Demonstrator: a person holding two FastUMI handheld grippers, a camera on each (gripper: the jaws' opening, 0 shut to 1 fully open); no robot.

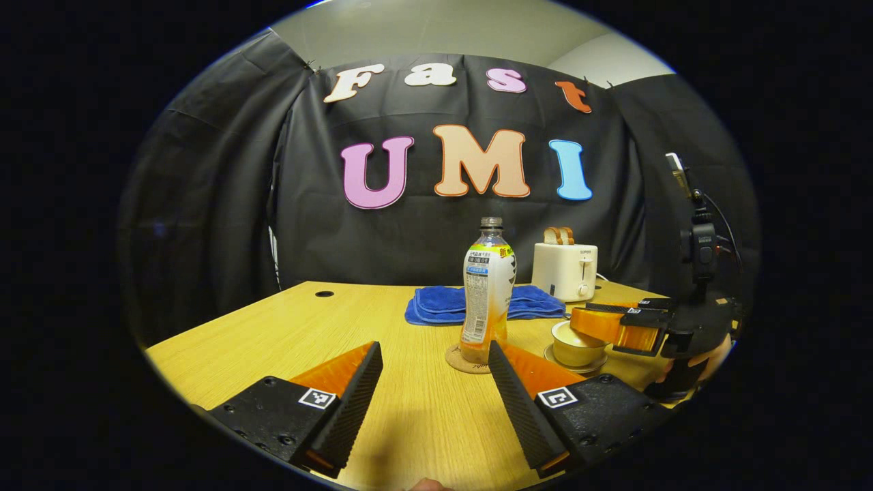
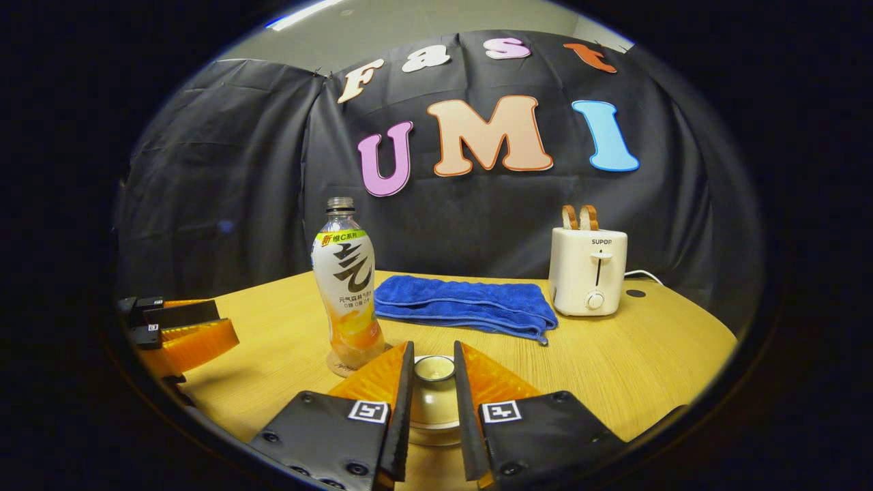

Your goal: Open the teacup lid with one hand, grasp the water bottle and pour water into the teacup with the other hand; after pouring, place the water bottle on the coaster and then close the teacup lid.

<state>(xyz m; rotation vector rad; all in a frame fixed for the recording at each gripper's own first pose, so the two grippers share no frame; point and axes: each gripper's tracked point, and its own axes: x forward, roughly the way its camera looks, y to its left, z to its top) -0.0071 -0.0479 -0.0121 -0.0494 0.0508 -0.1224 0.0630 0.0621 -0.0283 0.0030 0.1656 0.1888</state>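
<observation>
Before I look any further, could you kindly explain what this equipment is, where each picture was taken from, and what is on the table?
There is no robot here: a person holds a two-finger gripper in each hand, and a camera rides on each one, looking forward along its fingers.

In the left gripper view, the left gripper is open above the wooden table, facing the bottle, which stands on a round coaster. The right gripper appears farther off, at the teacup.

In the right gripper view, the fingers sit close on either side of the teacup's lid; I cannot tell whether they press it. Behind lie a blue towel and a toaster with bread in it.
</observation>
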